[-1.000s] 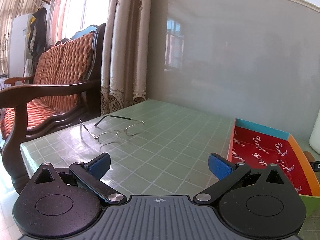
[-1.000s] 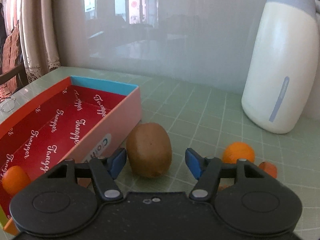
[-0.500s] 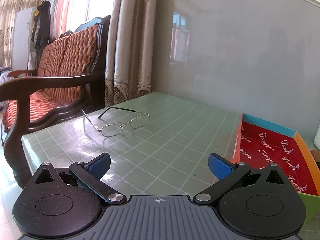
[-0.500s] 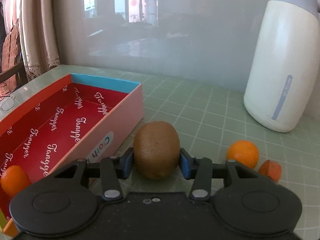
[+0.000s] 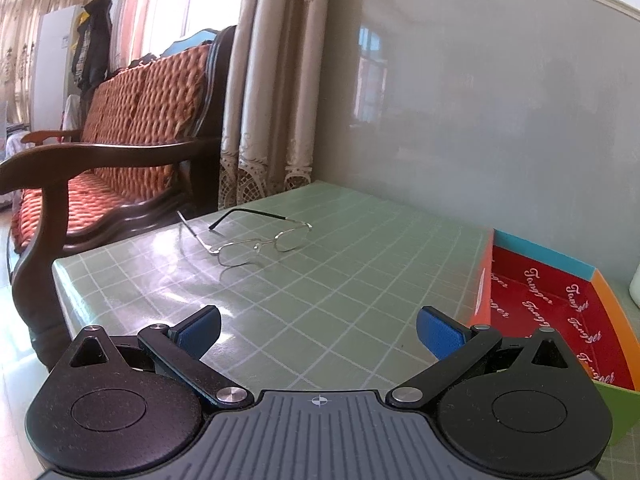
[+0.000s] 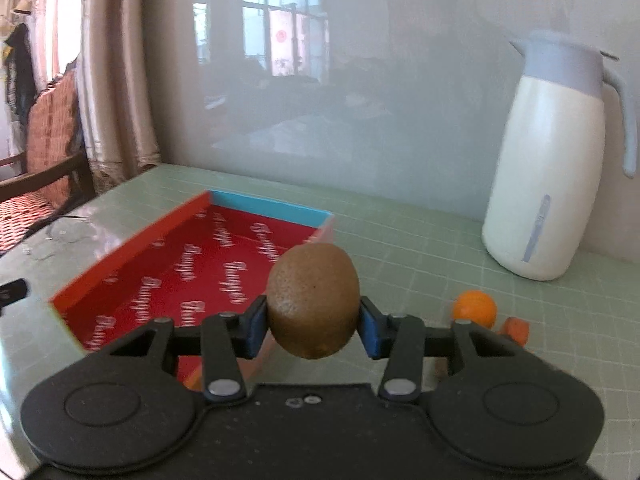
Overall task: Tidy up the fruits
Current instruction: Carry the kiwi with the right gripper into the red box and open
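A pale green tabletop (image 5: 328, 288) with a white grid pattern stands against a glossy grey wall (image 5: 480, 100) that mirrors a window. In the left wrist view a wooden bench with an orange woven cushion (image 5: 132, 120) and beige curtains (image 5: 272, 92) fill the 9 to 11 o'clock side, beyond the tabletop's left edge. A pair of wire-framed glasses (image 5: 256, 236) lies near that edge, at about 11 o'clock from the left tool (image 5: 320, 330). A shallow box (image 5: 540, 252) with a red printed floor, blue far wall and orange side walls sits at 3 o'clock; between glasses and box the green surface lies bare.

In the right wrist view the same box (image 6: 132, 240) lies at 10 to 11 o'clock, open upward. A white jug with a grey lid (image 6: 552, 168) stands by the wall at 2 o'clock, well apart from the box. A small orange fruit (image 6: 474, 308) rests on the tabletop at 3 o'clock, just beside another orange piece (image 6: 516, 330), partly hidden behind the tool's arm.

The left tool is spread wide, its blue pads (image 5: 200, 330) gripping nothing and hovering over the tabletop. The right tool (image 6: 312, 328) is closed onto a brown kiwi (image 6: 314, 300), both blue pads pressed against its sides. The kiwi is held above the surface, over the box's near right wall.
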`<state>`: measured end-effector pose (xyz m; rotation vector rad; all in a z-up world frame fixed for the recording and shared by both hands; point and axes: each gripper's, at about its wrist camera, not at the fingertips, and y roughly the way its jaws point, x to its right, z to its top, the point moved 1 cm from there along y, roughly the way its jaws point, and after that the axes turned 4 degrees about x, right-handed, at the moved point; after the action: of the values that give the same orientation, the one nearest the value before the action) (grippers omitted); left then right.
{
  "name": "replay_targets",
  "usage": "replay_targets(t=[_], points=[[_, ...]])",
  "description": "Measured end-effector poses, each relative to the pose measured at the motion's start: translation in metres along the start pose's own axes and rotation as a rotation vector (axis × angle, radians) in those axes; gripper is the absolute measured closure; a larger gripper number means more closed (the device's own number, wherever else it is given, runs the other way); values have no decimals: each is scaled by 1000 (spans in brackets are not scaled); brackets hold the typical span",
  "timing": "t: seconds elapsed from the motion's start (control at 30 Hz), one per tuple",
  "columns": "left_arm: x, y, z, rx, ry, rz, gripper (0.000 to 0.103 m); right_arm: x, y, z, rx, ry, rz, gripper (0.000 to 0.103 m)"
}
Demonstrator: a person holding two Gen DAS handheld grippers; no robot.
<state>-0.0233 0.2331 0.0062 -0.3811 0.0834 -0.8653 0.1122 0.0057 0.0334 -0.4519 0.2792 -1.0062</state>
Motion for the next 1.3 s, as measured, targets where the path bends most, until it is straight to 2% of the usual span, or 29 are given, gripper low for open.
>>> replay_targets(t=[0.17, 0.33, 0.7, 0.77, 0.83, 1.07, 1.2, 1.3], points=[[-10, -2, -2, -4, -29, 10, 0, -38, -9, 7, 9, -48, 57, 58], [-20, -2, -2, -5, -58, 19, 0, -69, 0, 10, 0, -92, 89, 58], [-33, 1, -3, -14, -84, 28, 0, -86, 21, -2, -47, -106, 77, 56], [-34, 2, -3, -15, -82, 25, 0, -84, 19, -4, -37, -101, 73, 55], [-32, 2, -3, -15, -78, 24, 0, -82, 13, -2, -10, -97, 64, 44], [-25, 1, -3, -14, -59, 17, 0, -54, -17, 10, 90, -38, 44, 44], [-22, 1, -3, -12, -50, 13, 0, -17, -42, 3, 160, 16, -23, 43], [-19, 0, -3, -13, -44, 10, 0, 24, -64, -11, 209, 83, -112, 42]])
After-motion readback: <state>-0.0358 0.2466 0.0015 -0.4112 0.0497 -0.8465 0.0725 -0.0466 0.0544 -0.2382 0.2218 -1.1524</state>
